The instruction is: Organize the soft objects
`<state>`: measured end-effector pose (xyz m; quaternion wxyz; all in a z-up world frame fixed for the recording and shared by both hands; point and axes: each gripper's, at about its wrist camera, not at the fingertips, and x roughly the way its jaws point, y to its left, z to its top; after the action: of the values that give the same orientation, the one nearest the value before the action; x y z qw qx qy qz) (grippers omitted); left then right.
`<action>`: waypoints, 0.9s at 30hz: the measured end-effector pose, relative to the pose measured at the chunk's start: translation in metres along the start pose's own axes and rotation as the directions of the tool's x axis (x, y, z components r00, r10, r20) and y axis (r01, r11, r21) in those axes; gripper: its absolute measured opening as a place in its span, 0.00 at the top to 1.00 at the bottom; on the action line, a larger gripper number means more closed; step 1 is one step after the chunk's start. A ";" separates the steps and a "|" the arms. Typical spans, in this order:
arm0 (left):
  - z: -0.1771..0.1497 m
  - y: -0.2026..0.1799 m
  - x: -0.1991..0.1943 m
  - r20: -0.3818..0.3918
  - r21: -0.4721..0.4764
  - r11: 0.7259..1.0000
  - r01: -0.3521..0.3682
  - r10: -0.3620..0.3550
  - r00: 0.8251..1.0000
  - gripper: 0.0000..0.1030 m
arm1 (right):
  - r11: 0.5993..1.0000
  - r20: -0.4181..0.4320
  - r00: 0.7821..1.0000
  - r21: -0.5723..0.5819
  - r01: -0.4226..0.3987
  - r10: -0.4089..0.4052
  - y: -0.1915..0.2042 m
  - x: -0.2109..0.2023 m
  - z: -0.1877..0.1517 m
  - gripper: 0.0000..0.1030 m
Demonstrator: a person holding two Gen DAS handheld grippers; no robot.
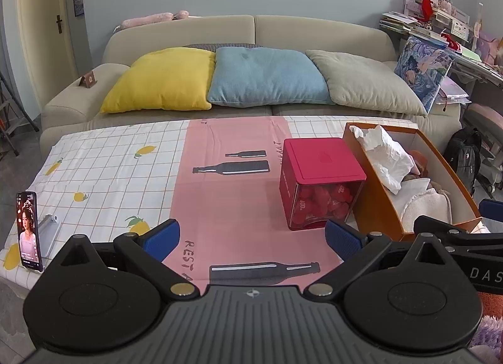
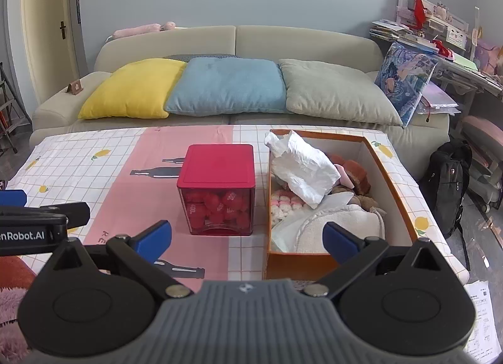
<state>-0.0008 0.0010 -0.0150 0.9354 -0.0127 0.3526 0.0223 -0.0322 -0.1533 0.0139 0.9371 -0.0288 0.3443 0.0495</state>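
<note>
Both grippers, left gripper (image 1: 251,238) and right gripper (image 2: 248,238), hover released and empty. Orange box (image 2: 389,187) of soft items lies ahead of the right one; best pinch the crumpled white paper (image 2: 301,172) from above.

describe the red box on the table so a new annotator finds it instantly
On the table with the lemon-print cloth in front of the sofa, look at the pink centre strip. The red cube box stands there, just left of the orange cardboard box of soft items. Only it has a solid red lid over see-through walls showing red balls.
</note>
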 end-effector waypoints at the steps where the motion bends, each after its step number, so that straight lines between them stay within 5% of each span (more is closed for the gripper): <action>1: 0.000 0.000 0.000 0.000 0.000 1.000 0.000 0.000 1.000 0.00 | 1.000 0.000 1.000 -0.001 0.000 0.000 0.000 0.000 0.000 0.03; 27: 0.003 0.002 0.001 0.009 0.033 0.999 0.015 -0.016 1.000 0.00 | 1.000 0.001 1.000 -0.001 0.000 0.000 0.000 0.000 0.001 0.03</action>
<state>0.0013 0.0033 -0.0133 0.9373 0.0002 0.3484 0.0093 -0.0315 -0.1537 0.0141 0.9373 -0.0294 0.3436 0.0497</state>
